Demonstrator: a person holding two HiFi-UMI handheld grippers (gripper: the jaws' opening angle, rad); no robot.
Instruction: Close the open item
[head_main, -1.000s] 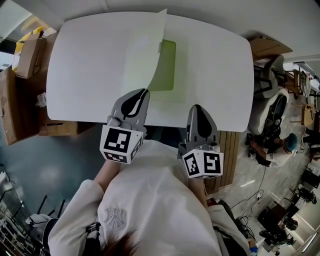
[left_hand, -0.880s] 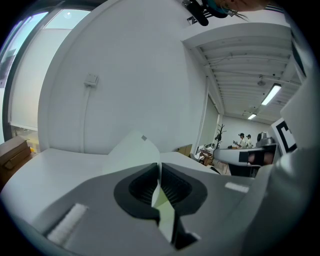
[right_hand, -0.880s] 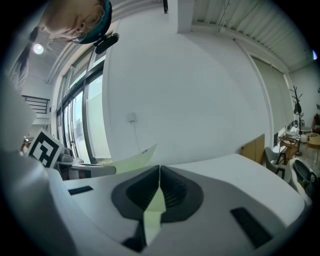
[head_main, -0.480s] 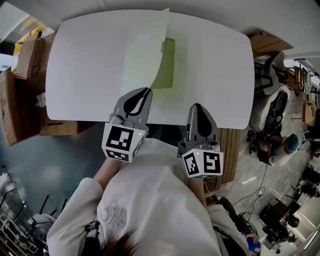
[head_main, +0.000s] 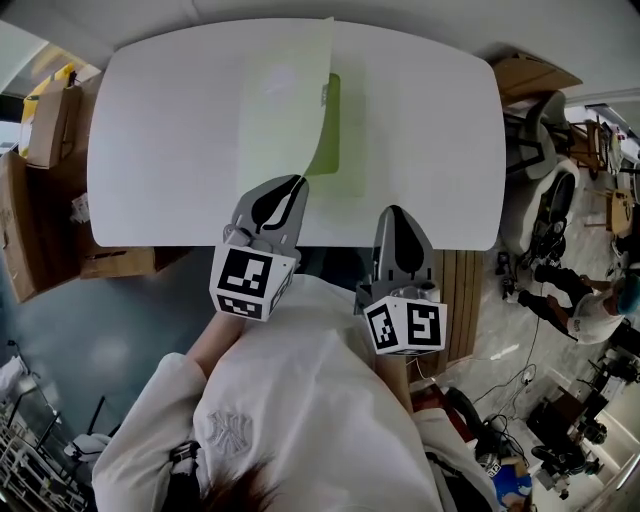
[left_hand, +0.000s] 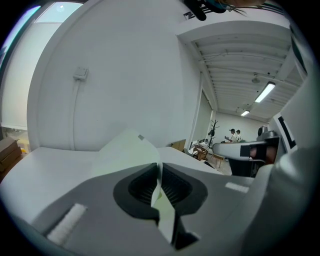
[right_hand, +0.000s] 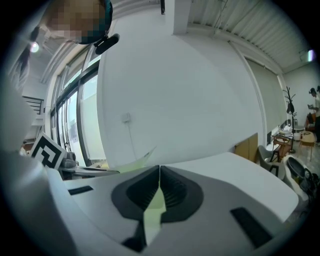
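A green folder (head_main: 332, 120) lies open on the white table (head_main: 160, 130). Its pale translucent cover (head_main: 285, 100) stands raised, nearly on edge over the green sheet. My left gripper (head_main: 290, 182) is shut on the cover's near corner, and in the left gripper view the thin sheet (left_hand: 125, 150) runs out from between the pressed pads (left_hand: 170, 185). My right gripper (head_main: 393, 212) sits at the table's front edge, to the right of the folder. It is shut, with a pale green strip of the folder's lower sheet (right_hand: 156, 207) caught in its slit.
Cardboard boxes (head_main: 45, 120) stand off the table's left end. Office chairs (head_main: 545, 150) and a wooden panel (head_main: 455, 290) are on the right, with people (head_main: 590, 300) further out on the floor. The person's white shirt fills the bottom of the head view.
The raised cover has swung further right over the green sheet, so less green shows. My left gripper shifted slightly right with it. The right gripper stayed put.
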